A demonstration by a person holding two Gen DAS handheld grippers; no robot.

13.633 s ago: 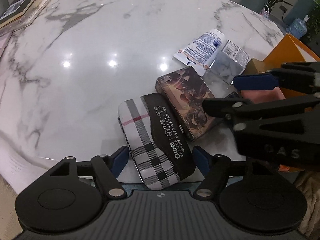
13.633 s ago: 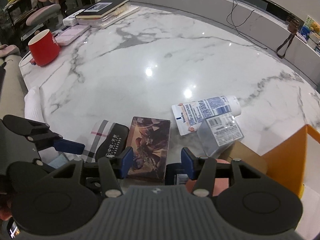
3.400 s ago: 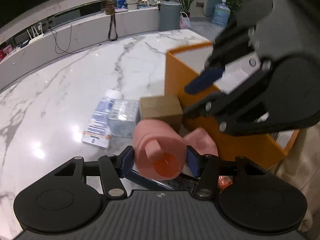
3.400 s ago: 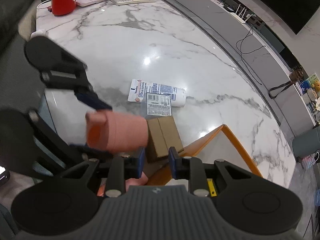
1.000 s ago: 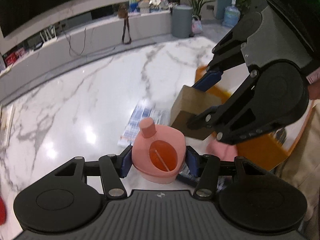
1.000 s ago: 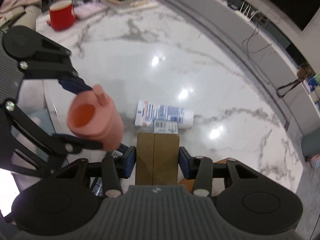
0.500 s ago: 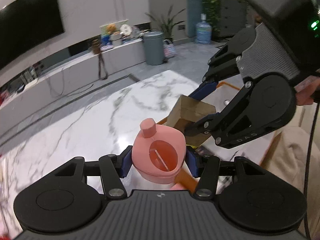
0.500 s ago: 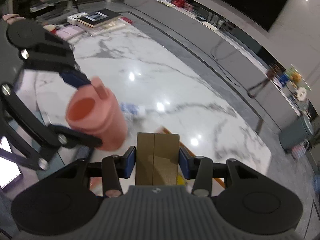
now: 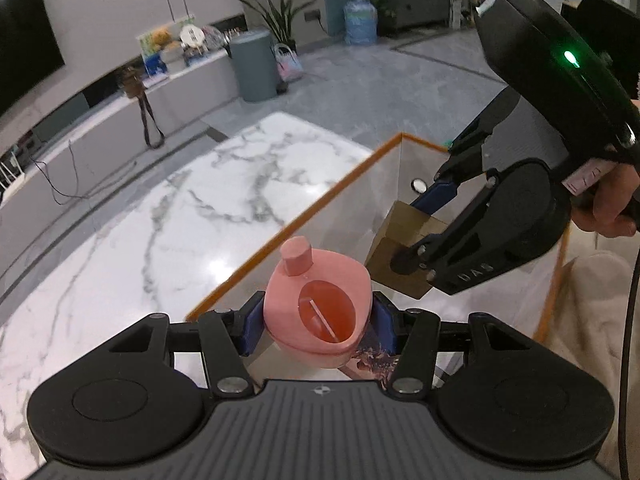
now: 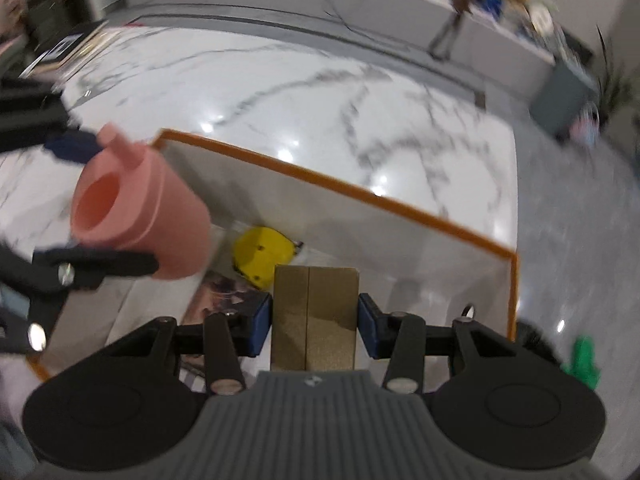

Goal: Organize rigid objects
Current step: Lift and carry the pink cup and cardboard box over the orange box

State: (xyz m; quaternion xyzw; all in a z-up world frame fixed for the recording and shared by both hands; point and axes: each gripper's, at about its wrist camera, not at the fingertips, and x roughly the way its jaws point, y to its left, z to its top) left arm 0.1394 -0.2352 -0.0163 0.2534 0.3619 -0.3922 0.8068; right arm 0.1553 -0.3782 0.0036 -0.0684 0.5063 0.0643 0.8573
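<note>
Both tongs loaded above the orange box

The left tongs (image 9: 318,322) point steeply down over the box (image 9: 304,216), their blue pads clamped on either side of a pink cup (image 9: 320,304). The right tongs (image 10: 315,320) sit just beside them over the same box, pads pressed on the flanks of a brown carton (image 10: 315,312). A hand (image 9: 612,204) grips the right tongs' handle at the box's near side.

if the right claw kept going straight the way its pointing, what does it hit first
Most likely the floor of the orange-rimmed box, near the yellow object lying in it. The right claw, shut on the brown cardboard box, points down into it. Depth is unclear, so the yellow object could come first.
</note>
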